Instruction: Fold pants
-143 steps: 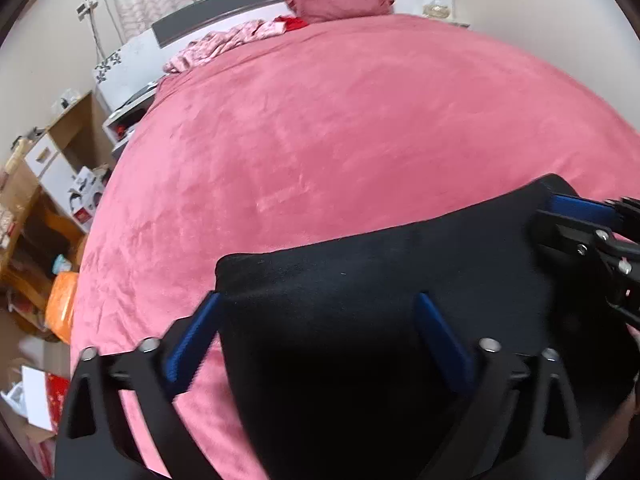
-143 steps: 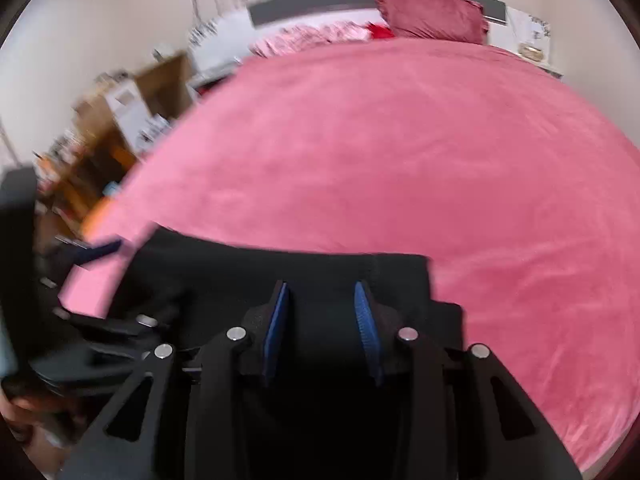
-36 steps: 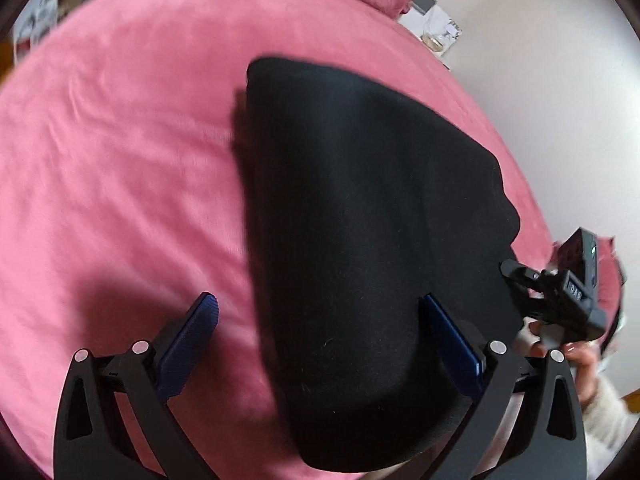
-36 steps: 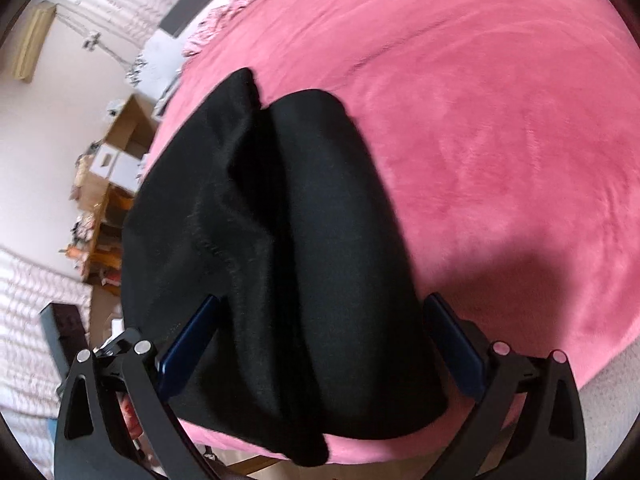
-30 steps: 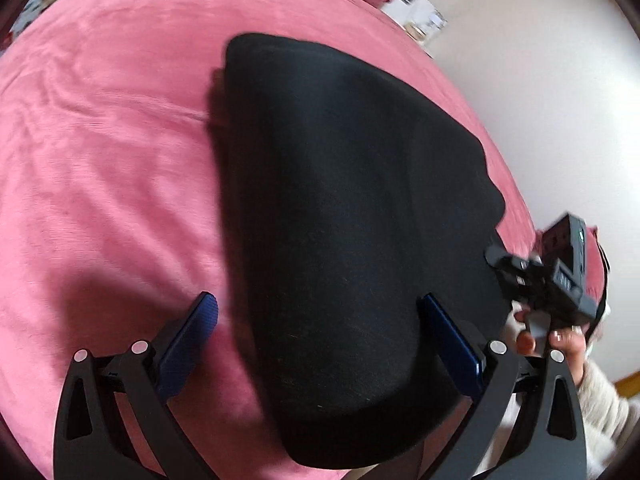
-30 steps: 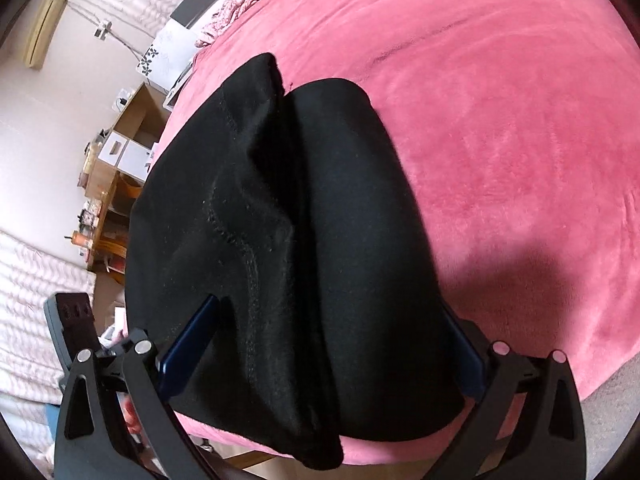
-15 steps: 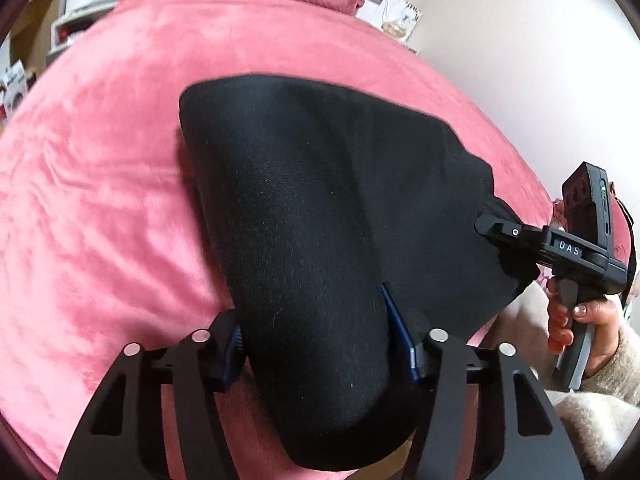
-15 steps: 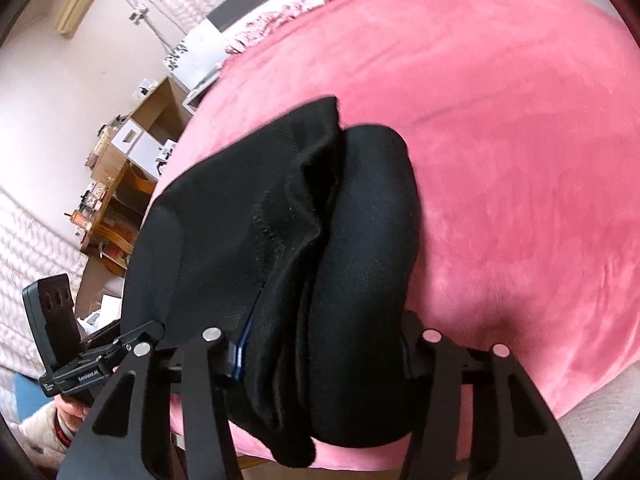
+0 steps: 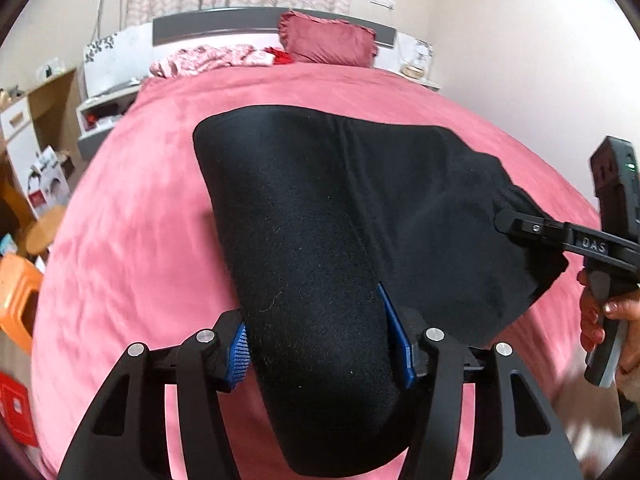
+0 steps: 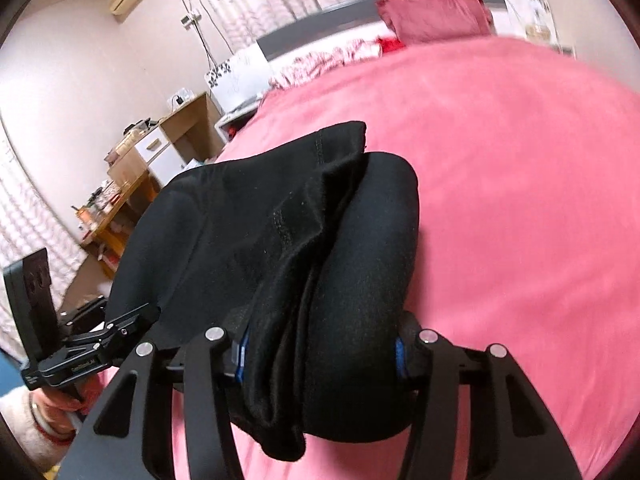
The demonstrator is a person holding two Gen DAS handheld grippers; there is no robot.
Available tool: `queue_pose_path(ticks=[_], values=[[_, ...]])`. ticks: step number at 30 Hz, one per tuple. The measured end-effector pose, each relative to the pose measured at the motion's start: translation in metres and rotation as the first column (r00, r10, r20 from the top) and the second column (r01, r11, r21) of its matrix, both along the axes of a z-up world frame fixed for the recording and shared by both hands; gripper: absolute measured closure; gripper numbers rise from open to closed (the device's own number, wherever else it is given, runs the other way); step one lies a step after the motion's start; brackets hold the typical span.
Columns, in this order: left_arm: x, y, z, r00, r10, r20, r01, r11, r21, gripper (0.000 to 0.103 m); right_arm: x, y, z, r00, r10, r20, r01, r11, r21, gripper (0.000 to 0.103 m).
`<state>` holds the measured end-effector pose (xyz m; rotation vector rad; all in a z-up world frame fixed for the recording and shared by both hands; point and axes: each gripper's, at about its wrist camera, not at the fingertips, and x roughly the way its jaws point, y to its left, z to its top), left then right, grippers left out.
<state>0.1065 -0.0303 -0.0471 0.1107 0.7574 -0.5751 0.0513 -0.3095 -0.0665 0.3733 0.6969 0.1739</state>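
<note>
Folded black fabric pants point(image 9: 320, 216) lying near the front edge of the bed covered in pink plush blanket point(image 9: 132, 208), one end bulging thick and rounded, the other showing loose layered edges and a stitched seam. Left tool point(image 9: 320, 344) clamped on the thick rounded fold, blue ribbed pads point(image 9: 239, 354) pressed into the cloth on both sides, jaws roughly half open around the bulk. Right tool point(image 10: 320, 350) gripping the opposite end the same way, blue pads point(image 10: 241, 354) sunk against bunched layers, jaws held about halfway by the cloth. Both closed in from wide within the last second, pants between the pads at each end. Held ends raised off the blanket, cloth sagging below the jaws. From the left wrist view, right tool seen side-on at the far right, held by a hand point(image 9: 608, 320) on its grey handle. From the right wrist view, a hand point(image 10: 56, 404) in a pale fuzzy sleeve at lower left. Dark pink ruffled pillow point(image 9: 328, 38) against the grey headboard point(image 9: 216, 26), crumpled pink patterned cloth point(image 9: 208, 60) beside it. Wooden shelves point(image 10: 132, 184) left of the bed.
</note>
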Motion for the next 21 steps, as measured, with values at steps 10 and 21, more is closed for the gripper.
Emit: queue_pose_path(ticks=[10, 21], values=[[0.114, -0.025, -0.031, 0.995, 0.079, -0.063, -0.077, 0.996, 0.035, 0.045, 0.104, -0.01, -0.038, 0.999, -0.036, -0.029, 0.034, 0.996, -0.078, 0.049], [0.091, -0.008, -0.056, 0.983, 0.183, 0.006, -0.183, 0.983, -0.011, 0.014, 0.085, -0.033, -0.079, 0.977, -0.212, -0.032, 0.212, 0.977, -0.005, 0.011]])
